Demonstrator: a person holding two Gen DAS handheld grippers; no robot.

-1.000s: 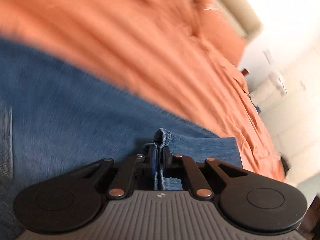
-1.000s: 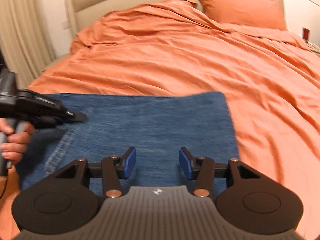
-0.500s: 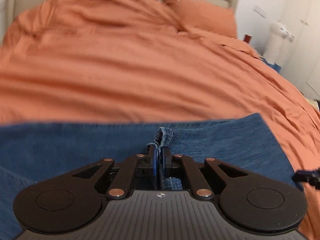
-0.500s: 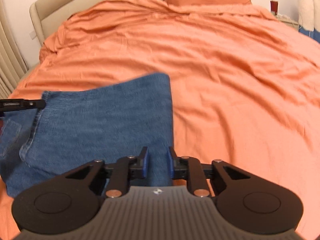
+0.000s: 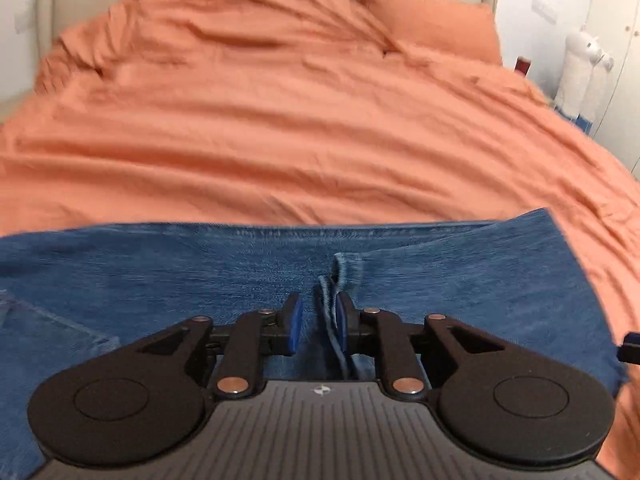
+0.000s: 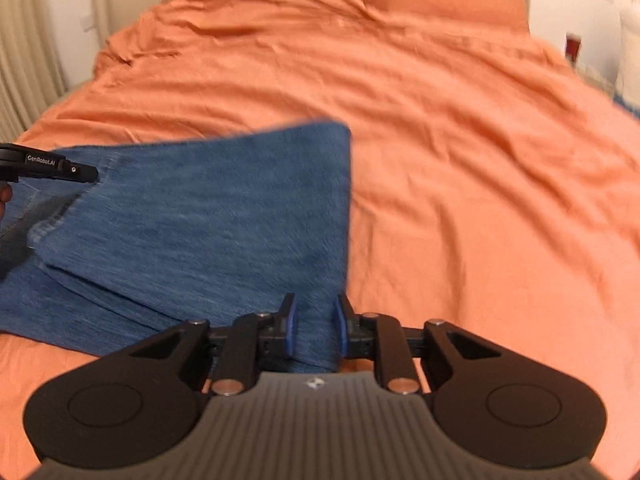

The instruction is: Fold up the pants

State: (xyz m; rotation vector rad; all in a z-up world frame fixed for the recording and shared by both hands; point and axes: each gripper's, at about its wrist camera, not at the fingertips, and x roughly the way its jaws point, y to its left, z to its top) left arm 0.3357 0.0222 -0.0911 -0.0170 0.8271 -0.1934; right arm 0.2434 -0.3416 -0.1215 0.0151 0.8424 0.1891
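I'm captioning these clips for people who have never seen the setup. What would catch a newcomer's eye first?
The blue jeans, folded over and lying at the near edge of the bed, stand out sharply against the wide, rumpled orange duvet. Next come the black left tongs, whose jaws have just been opening, with a puckered hem between the blue pads. An orange pillow lies by the beige headboard.

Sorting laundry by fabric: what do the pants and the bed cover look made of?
The pants look like blue denim: matte, with a streaky woven grain and a stitched hem. The bed cover looks like a soft matte orange weave, perhaps cotton or linen; it lies in fine creases and has no shine.
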